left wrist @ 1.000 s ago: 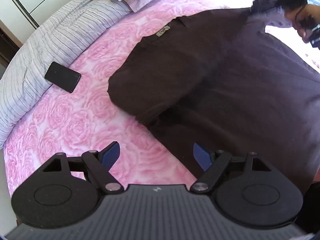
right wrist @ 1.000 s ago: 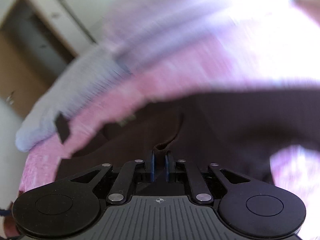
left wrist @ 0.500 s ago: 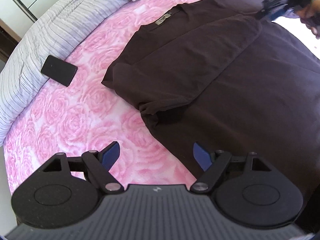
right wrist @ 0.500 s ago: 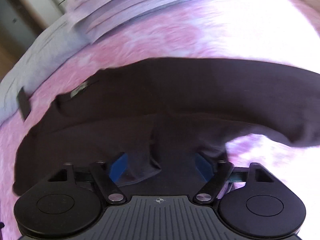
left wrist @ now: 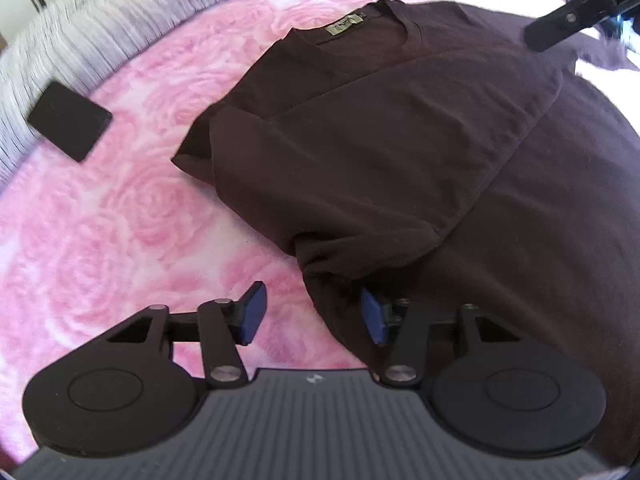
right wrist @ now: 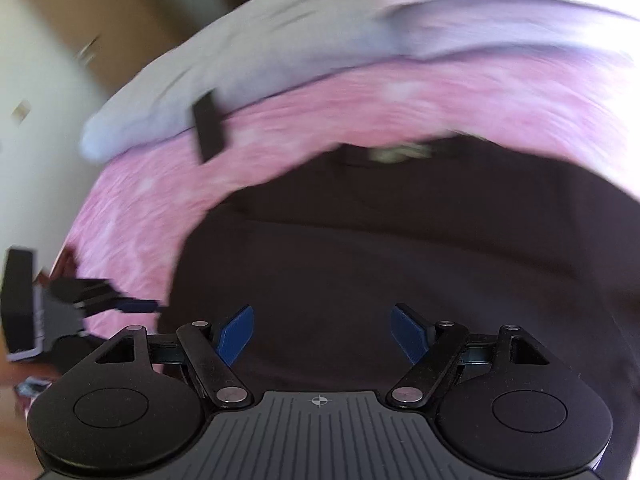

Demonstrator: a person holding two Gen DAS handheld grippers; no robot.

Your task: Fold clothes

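One garment on record: a dark brown T-shirt [left wrist: 400,152] spread on the pink rose-patterned bedspread [left wrist: 100,220].

Left wrist view. The shirt lies collar and label [left wrist: 345,25] toward the striped grey bolster [left wrist: 100,40] along the bed's far edge. One side panel is laid over the body, its straight fold edge running from below the collar to the rolled sleeve hem [left wrist: 360,252]; the rest of the body extends flat to the right, out of frame. Judgement: one lengthwise fold lies in place; the opposite side and the crosswise folds are left, as far as this view shows. The left tool [left wrist: 312,314] stands open and empty, its right finger over the shirt's near side edge, its left finger over bare bedspread. The right tool [left wrist: 568,26] shows in part at the shirt's far side. Open room: wide bare bedspread left of the shirt, broken only by a black phone [left wrist: 70,120] near the bolster.

Right wrist view, motion-blurred. The right tool [right wrist: 322,334] is open, gripping nothing, above the dark shirt [right wrist: 380,260]. The shirt's curved edge meets pink bedspread [right wrist: 380,96]; the phone [right wrist: 208,126] lies at the bolster [right wrist: 240,56]. The left tool [right wrist: 100,300] shows at the left margin, at the shirt's side edge.
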